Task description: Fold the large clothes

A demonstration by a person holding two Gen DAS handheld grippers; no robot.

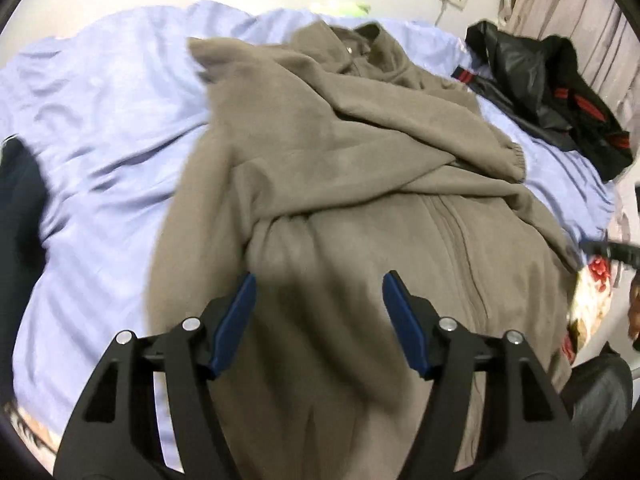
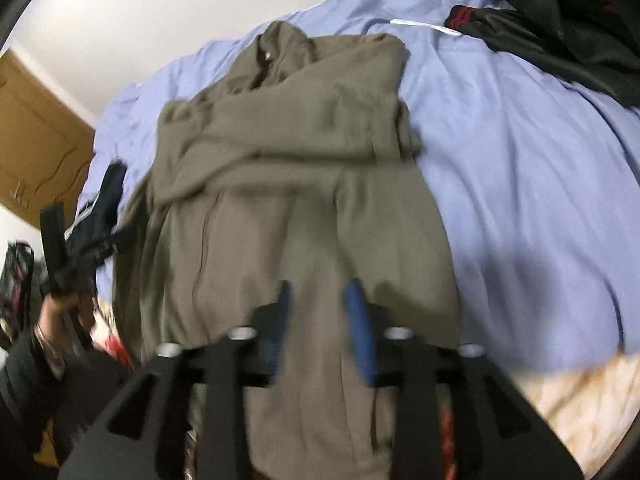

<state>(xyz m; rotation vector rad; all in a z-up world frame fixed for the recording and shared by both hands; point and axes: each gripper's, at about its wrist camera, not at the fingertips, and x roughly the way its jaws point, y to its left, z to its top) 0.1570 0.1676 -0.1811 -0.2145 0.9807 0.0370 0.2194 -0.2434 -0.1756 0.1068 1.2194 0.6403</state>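
Note:
A large olive-brown fleece jacket (image 1: 328,184) lies front-up on the blue bedsheet (image 1: 104,128), zipper running down its middle, both sleeves folded across the chest. My left gripper (image 1: 319,280) is open and empty, hovering over the jacket's lower part. The right wrist view shows the same jacket (image 2: 288,184) with its collar far from the camera. My right gripper (image 2: 318,290) is open with a narrower gap, empty, above the jacket's hem. The view is blurred. The left gripper (image 2: 76,256) shows at the left edge of the right wrist view, held in a hand.
A black jacket with red stripes (image 1: 552,88) lies at the bed's far right, also in the right wrist view (image 2: 560,28). A dark garment (image 2: 104,208) lies at the jacket's left. A floral blanket (image 1: 592,296) hangs at the bed edge. A wooden door (image 2: 36,140) stands left.

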